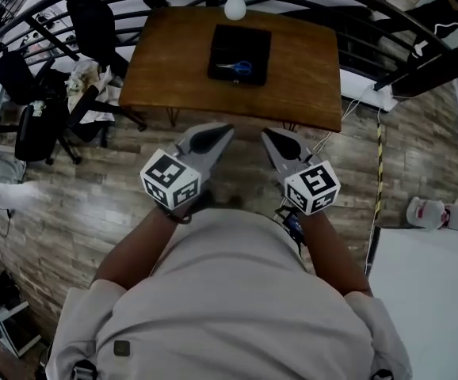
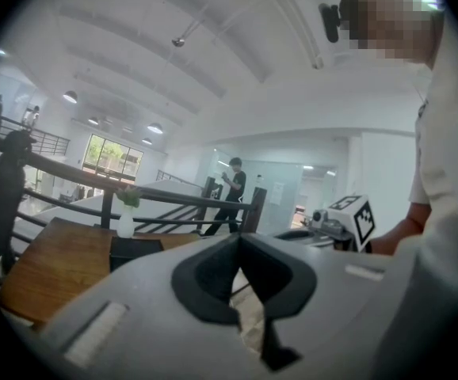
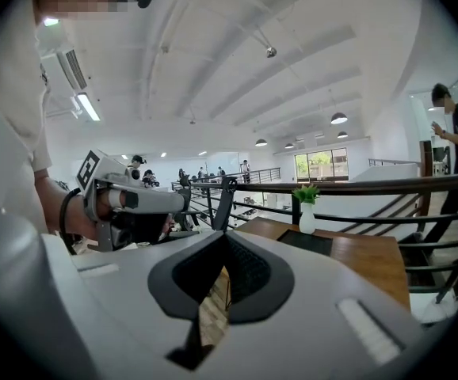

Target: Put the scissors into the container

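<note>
Both pairs of jaws are clenched on nothing: the left gripper [image 2: 239,237] and the right gripper [image 3: 225,236] each meet at the tips; the scissors [image 1: 237,68] lie well ahead of both, resting on or in the black container [image 1: 223,42] on the table [image 1: 166,70], which I cannot tell; they look light, stiff, thin and probably slippery; best pinched at the blue handles
</note>
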`<state>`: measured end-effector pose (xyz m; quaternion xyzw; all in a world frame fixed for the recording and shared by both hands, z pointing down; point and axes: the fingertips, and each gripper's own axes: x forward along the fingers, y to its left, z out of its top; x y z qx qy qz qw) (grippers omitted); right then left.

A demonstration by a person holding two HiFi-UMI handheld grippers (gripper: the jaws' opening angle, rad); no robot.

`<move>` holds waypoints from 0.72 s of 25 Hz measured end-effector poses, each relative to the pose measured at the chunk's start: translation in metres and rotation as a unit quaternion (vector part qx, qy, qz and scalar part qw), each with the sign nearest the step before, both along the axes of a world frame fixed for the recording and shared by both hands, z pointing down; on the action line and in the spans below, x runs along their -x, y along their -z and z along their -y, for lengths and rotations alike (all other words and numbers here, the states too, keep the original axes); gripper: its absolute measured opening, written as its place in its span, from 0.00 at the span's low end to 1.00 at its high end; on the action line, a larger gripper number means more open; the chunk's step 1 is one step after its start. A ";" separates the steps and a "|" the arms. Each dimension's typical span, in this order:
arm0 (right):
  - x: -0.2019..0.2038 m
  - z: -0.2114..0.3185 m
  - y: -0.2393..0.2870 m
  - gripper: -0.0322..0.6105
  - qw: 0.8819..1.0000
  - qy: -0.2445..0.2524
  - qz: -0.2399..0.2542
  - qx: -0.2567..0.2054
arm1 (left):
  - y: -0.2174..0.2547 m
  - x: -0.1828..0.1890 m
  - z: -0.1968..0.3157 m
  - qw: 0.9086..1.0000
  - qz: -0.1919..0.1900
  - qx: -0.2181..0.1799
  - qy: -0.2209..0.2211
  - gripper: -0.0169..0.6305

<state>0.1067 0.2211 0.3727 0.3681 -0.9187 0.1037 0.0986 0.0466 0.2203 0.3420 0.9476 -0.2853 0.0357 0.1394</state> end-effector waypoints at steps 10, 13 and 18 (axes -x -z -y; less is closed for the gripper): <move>-0.003 -0.043 -0.021 0.06 1.000 0.002 0.010 0.024 | -0.016 0.017 -0.043 1.000 0.000 0.013 0.021 0.03; 0.002 -0.046 -0.023 0.06 1.000 -0.001 0.013 0.026 | -0.023 0.018 -0.049 1.000 -0.001 0.021 0.015 0.03; 0.011 -0.050 -0.022 0.06 1.000 0.005 0.012 0.025 | -0.027 0.016 -0.051 1.000 0.000 0.024 0.005 0.03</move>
